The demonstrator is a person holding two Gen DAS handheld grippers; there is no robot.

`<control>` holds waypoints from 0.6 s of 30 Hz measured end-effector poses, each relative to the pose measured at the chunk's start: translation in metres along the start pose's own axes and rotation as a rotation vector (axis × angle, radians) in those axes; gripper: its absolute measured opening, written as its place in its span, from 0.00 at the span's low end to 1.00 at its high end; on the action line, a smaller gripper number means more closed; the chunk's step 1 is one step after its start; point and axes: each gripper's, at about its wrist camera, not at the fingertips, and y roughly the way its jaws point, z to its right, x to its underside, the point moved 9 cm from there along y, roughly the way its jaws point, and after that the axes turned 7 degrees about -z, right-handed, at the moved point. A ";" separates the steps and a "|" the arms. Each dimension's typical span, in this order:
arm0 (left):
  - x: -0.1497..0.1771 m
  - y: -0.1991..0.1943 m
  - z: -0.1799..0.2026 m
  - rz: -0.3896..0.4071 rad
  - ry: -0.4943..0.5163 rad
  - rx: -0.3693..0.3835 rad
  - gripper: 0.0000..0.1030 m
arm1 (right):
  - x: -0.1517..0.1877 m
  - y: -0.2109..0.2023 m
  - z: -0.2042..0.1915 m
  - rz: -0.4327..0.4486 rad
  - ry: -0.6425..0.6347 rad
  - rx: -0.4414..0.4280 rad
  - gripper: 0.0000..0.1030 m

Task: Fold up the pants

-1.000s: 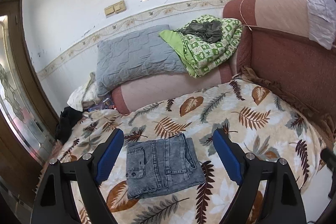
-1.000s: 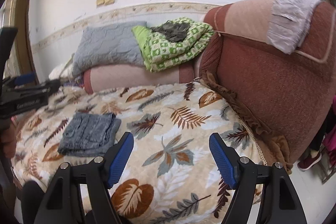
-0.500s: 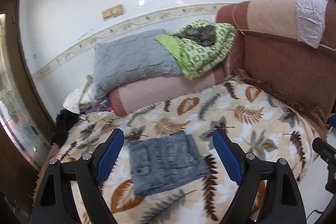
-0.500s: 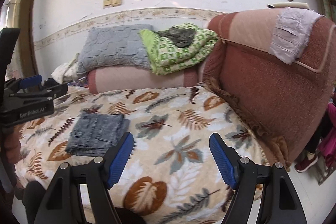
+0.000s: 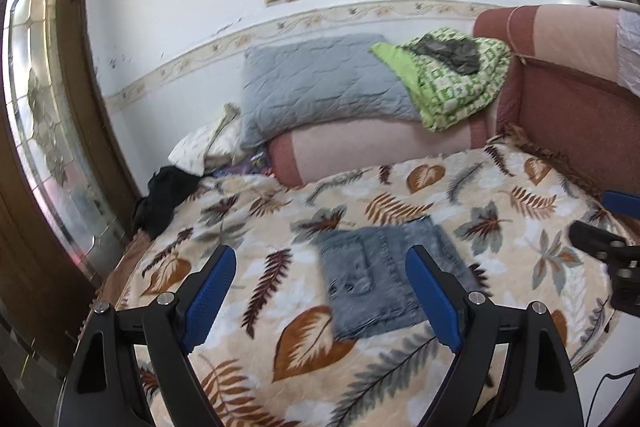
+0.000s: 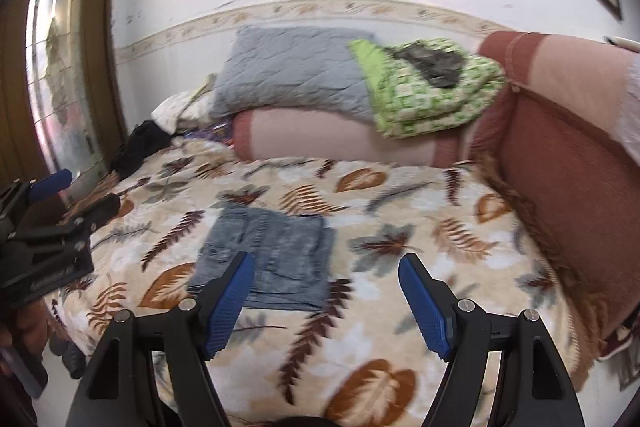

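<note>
Since half a second earlier both views had swung leftward, so the door (image 5: 44, 131) with its patterned glass took up more of the left edge, and the folded pants (image 5: 384, 275) sat right of centre in the left wrist view and left of centre in the right wrist view (image 6: 272, 259). The pants themselves lay where they had been, a compact grey denim rectangle flat on the leaf-print blanket (image 5: 360, 359) covering the sofa seat.

The red sofa back (image 5: 580, 115) rose along the right side, with a pink bolster (image 5: 372, 151) across the far end. On the bolster rested a grey quilted pillow (image 5: 320, 83), and beside it a folded green blanket (image 5: 452, 87) with a dark cloth (image 5: 448, 53) on top. A pale crumpled cloth (image 5: 208, 147) and a black garment (image 5: 164, 195) were heaped in the far left corner by the door.

The left gripper (image 5: 320, 299) hung above the blanket with its jaws spread wide and nothing between them; its right finger overlapped the pants' edge in view. The right gripper (image 6: 324, 303) was likewise wide apart and empty, its left finger overlapping the pants' near corner.
</note>
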 end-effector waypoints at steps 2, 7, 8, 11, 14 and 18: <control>0.009 0.006 -0.007 -0.023 -0.004 0.002 0.85 | 0.001 0.020 -0.020 -0.033 -0.019 -0.029 0.76; 0.024 0.025 -0.032 -0.064 -0.030 -0.034 0.85 | 0.008 0.060 -0.062 -0.099 -0.087 -0.063 0.76; 0.025 0.030 -0.037 -0.070 -0.037 -0.043 0.85 | 0.010 0.064 -0.067 -0.107 -0.093 -0.067 0.76; 0.029 0.044 -0.048 -0.089 -0.048 -0.059 0.85 | 0.014 0.079 -0.077 -0.135 -0.111 -0.067 0.76; 0.031 0.056 -0.054 -0.108 -0.055 -0.064 0.85 | 0.014 0.088 -0.082 -0.150 -0.121 -0.060 0.76; 0.035 0.069 -0.058 -0.132 -0.070 -0.057 0.85 | 0.011 0.094 -0.086 -0.150 -0.124 -0.055 0.76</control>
